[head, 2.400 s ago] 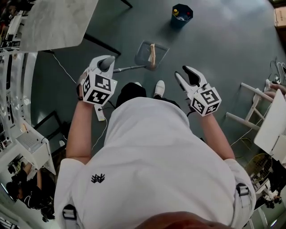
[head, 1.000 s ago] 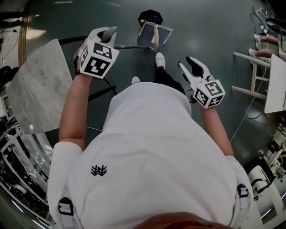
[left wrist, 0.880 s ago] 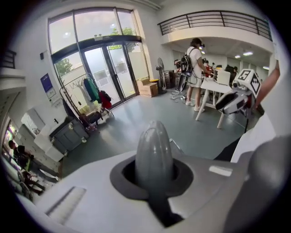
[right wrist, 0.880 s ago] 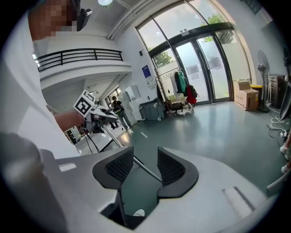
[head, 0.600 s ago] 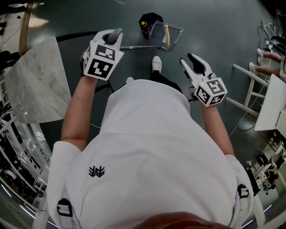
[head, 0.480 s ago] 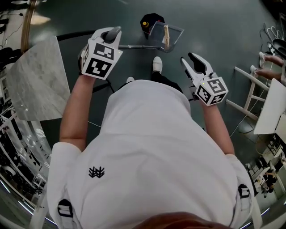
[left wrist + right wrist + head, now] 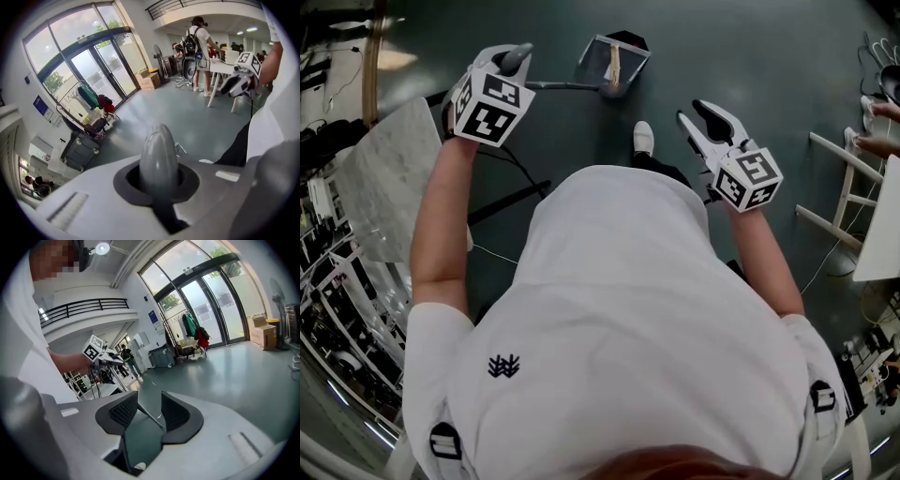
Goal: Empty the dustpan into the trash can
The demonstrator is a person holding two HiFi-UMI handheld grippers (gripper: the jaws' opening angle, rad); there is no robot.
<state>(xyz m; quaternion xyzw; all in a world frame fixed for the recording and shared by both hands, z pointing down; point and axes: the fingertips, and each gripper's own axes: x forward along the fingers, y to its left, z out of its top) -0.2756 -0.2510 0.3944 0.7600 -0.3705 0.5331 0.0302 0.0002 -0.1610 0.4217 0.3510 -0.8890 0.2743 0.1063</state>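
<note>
My left gripper (image 7: 514, 61) is shut on the grey knob end of the dustpan's long handle (image 7: 562, 86); in the left gripper view that knob (image 7: 158, 154) fills the space between the jaws. The grey dustpan (image 7: 602, 58) hangs off the floor with a tan stick-like piece (image 7: 613, 64) lying in it. Its far side covers most of the dark trash can (image 7: 630, 38). My right gripper (image 7: 698, 120) is open and holds nothing, to the right of the dustpan at waist height. In the right gripper view the right gripper (image 7: 144, 411) shows only floor through the gap.
A marble table top (image 7: 380, 178) stands on the left, with black cables (image 7: 502, 155) on the floor beside it. A white wooden frame (image 7: 844, 192) and another person's hand (image 7: 881, 145) are at the right. The wearer's shoe (image 7: 643, 138) is near the dustpan.
The dustpan has been carried across the floor to the trash can and now overlaps it, where half a second ago it hung beside it. The right gripper has stayed open.
</note>
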